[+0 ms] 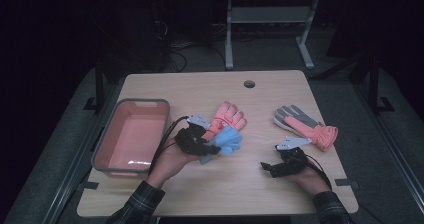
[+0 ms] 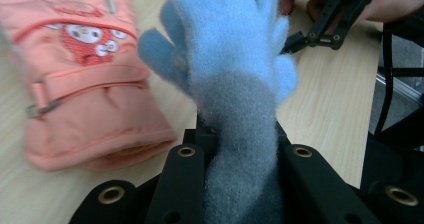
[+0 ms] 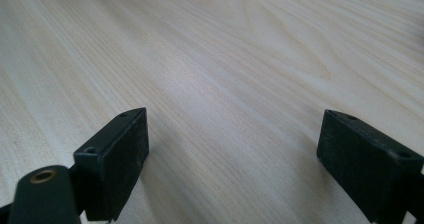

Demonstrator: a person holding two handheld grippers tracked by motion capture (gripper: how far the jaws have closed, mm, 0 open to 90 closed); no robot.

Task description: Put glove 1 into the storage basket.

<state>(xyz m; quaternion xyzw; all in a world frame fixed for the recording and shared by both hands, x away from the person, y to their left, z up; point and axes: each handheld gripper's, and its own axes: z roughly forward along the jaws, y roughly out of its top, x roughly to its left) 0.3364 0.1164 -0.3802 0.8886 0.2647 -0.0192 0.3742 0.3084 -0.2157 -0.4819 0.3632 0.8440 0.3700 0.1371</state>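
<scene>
No words, numbers or brand names can be read anywhere. The nearest to a sign is a small cartoon patch, a white face on red, on the back of the pink glove [image 2: 85,79]; it carries no lettering.

light: dim room, table [image 1: 280,184] lit from above | glare: white patch in bin [image 1: 131,138] | shadow: soft under open right jaws | blur: blue glove [image 2: 235,59] soft at fingertips, 2 gripper views sharper up close
</scene>
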